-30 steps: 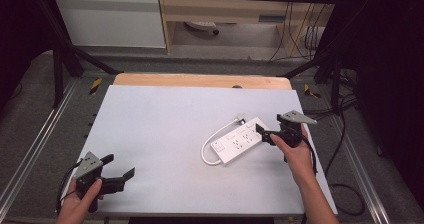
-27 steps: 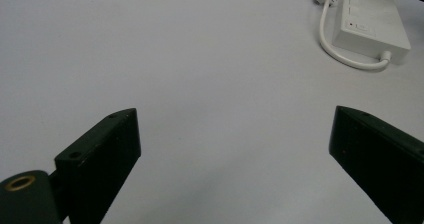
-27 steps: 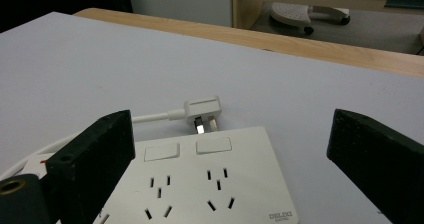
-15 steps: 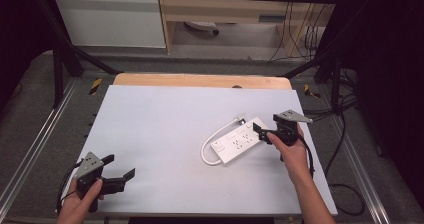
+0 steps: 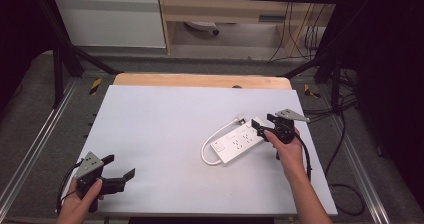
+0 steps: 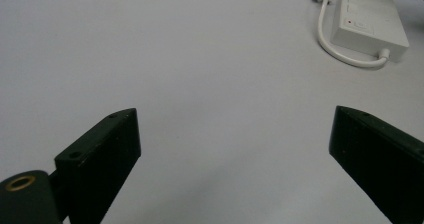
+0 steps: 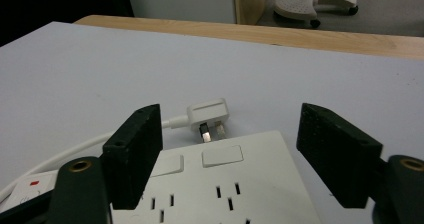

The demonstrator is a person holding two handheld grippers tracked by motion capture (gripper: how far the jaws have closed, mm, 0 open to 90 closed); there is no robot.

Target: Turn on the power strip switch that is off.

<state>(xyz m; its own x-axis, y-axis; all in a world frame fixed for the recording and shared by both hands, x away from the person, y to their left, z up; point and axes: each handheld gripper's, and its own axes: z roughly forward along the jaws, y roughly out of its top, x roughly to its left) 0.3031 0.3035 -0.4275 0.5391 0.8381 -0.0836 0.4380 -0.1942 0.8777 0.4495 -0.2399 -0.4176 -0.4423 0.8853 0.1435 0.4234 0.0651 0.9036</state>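
Power strip [image 5: 239, 141] lies right of centre on bench [image 5: 165, 114], plug [image 7: 208, 115] just behind it. Your right gripper [image 5: 264, 127] at strip's right end; your left gripper [image 5: 119, 168] near-left, well apart.

White power strip [image 5: 238, 142] lies flat, its cord [image 5: 209, 145] looped alongside.

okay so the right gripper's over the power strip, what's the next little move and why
Probably ease the right gripper forward toward the plug and close on it. Its jaws stand open above the strip's end, and the plug lies loose on the table just beyond that end. The left gripper waits open, far off.
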